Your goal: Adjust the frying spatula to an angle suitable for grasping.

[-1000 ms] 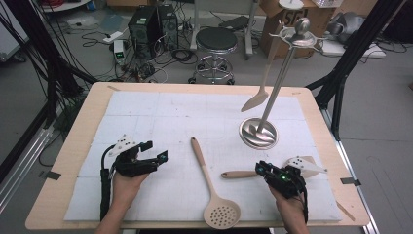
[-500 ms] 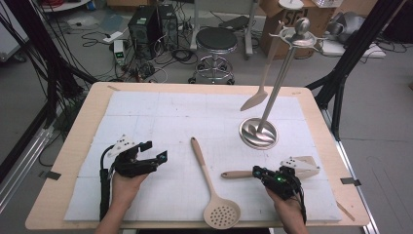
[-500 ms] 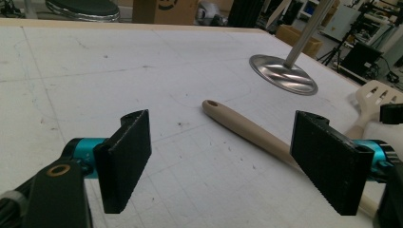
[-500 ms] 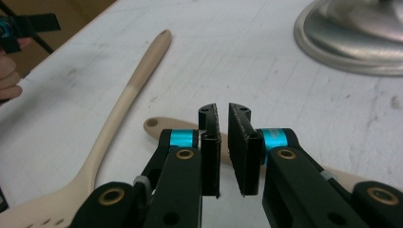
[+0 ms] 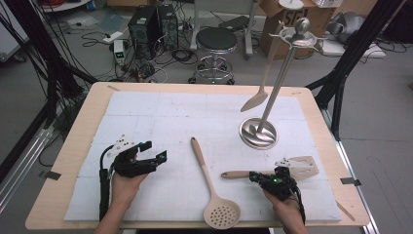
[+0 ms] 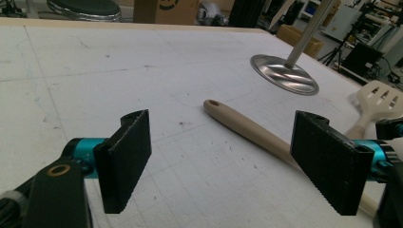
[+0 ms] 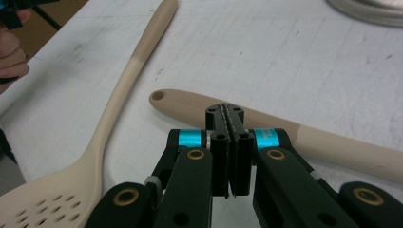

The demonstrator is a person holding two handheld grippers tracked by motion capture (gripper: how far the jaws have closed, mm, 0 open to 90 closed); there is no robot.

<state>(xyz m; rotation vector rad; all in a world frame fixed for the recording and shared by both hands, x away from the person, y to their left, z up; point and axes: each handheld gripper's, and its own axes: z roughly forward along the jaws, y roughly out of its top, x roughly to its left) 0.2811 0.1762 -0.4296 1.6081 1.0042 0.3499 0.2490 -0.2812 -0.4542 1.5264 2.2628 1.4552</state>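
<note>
A beige slotted turner (image 5: pixel 302 165) lies at the right front of the white mat, its handle (image 7: pixel 190 102) pointing left. My right gripper (image 5: pixel 255 176) hovers over that handle; its jaws have just been closing and the pads (image 7: pixel 230 118) now meet with nothing between them. A beige skimmer spoon (image 5: pixel 207 175) lies in the middle front, and its handle (image 6: pixel 247 128) runs between my two hands. At the left front my left gripper (image 5: pixel 153 152) stands open, jaws (image 6: pixel 228 161) wide apart and empty, pointing right toward the skimmer.
A metal utensil stand (image 5: pixel 258 132) with a round base (image 6: pixel 284 73) stands at the right back of the mat, with one beige utensil (image 5: pixel 255 101) hanging from it. The wooden table edge (image 5: pixel 195 87) frames the mat. A stool and cables lie on the floor beyond.
The right gripper's jaws have closed together and the hand has edged slightly left over the turner's handle. The left gripper has stayed put.
</note>
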